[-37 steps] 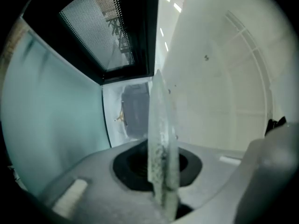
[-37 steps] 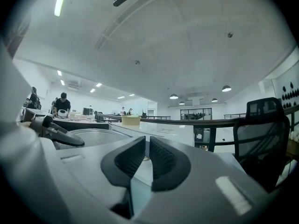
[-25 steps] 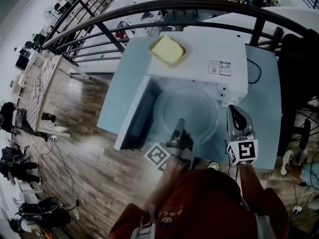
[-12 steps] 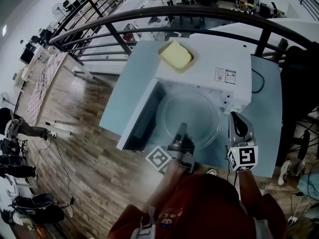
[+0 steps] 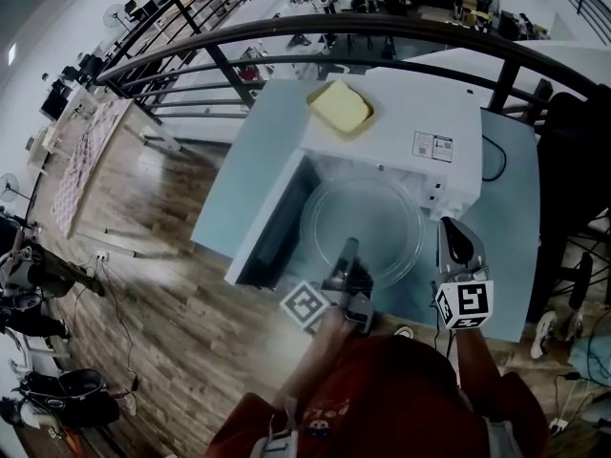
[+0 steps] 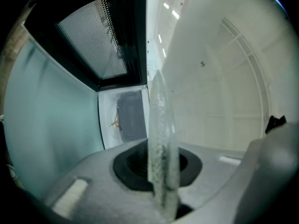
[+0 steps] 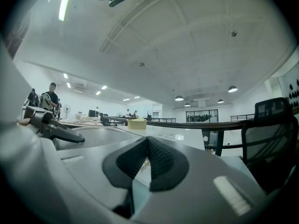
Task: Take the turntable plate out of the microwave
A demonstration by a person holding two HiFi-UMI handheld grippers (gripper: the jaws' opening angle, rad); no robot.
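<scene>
The round clear glass turntable plate (image 5: 363,219) hangs level in front of the white microwave (image 5: 401,113), whose door (image 5: 272,227) stands open to the left. My left gripper (image 5: 346,246) is shut on the plate's near rim. In the left gripper view that rim (image 6: 160,125) stands as a thin glass strip between the pads of the left gripper (image 6: 159,171), with the microwave's cavity (image 6: 124,120) behind it. My right gripper (image 5: 456,232) hovers right of the plate, shut and empty; in its own view the right gripper's (image 7: 147,160) pads meet, and the plate (image 7: 93,134) lies to the left.
The microwave sits on a light blue table (image 5: 506,208). A yellow block (image 5: 341,106) lies on the microwave's top. A dark curved railing (image 5: 286,27) runs behind the table. A black chair (image 5: 573,141) stands at the right. Wooden floor lies to the left.
The head view has shifted slightly. The plate and both grippers keep their places.
</scene>
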